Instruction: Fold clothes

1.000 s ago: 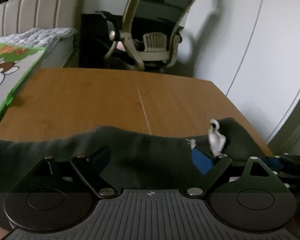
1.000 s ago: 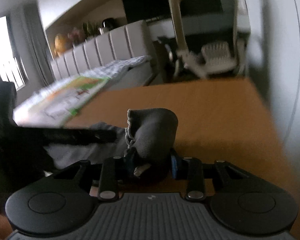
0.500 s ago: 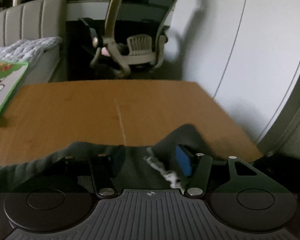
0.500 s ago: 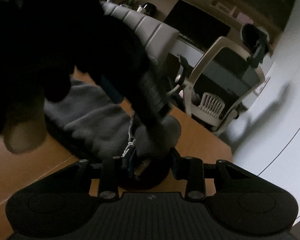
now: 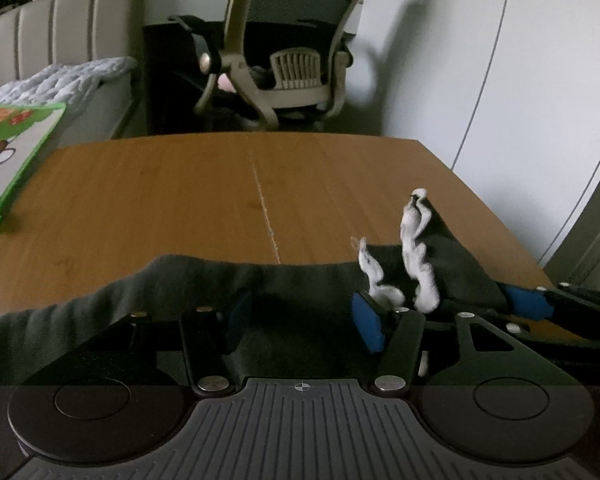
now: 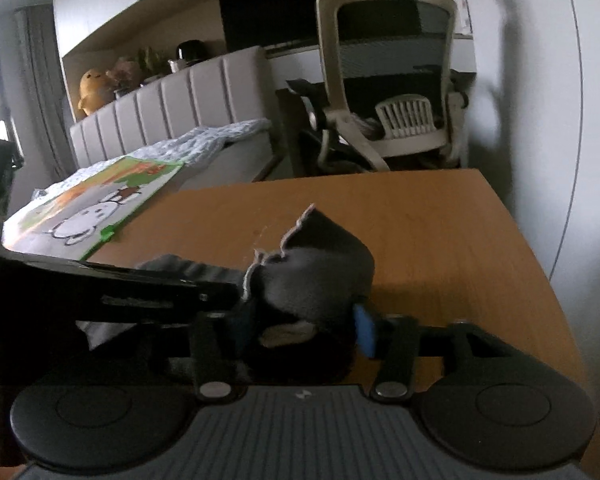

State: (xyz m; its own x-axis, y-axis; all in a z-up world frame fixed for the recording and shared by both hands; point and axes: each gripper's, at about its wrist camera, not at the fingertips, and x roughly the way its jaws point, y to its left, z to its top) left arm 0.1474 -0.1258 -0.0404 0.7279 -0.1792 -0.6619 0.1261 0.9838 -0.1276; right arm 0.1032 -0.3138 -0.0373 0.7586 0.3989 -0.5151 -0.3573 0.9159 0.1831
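A: What's changed vs half a sec back?

B: Left gripper [image 5: 300, 316] was pinched narrow on the cloth; now its fingers stand spread w/ the dark grey garment [image 5: 180, 280] lying slack between them. White drawstring [image 5: 416, 256] has flipped up into view. Right wrist cam was blocked by a black shape, now clear.

A: Right gripper?

B: Right gripper [image 6: 300, 320] is pinching a bunched corner of the garment [image 6: 316, 268], pads closed on it, just above the wooden table [image 6: 440, 232].

A: Cloth looks like?

B: Soft, matte, fleecy knit w/ pale stitched hem; stretched along the table's near edge. Table is smooth orange-brown wood grain w/ a pale scratch. Mesh office chair [image 5: 292, 40] beyond, cartoon-print sheet [image 6: 96, 204] at left.
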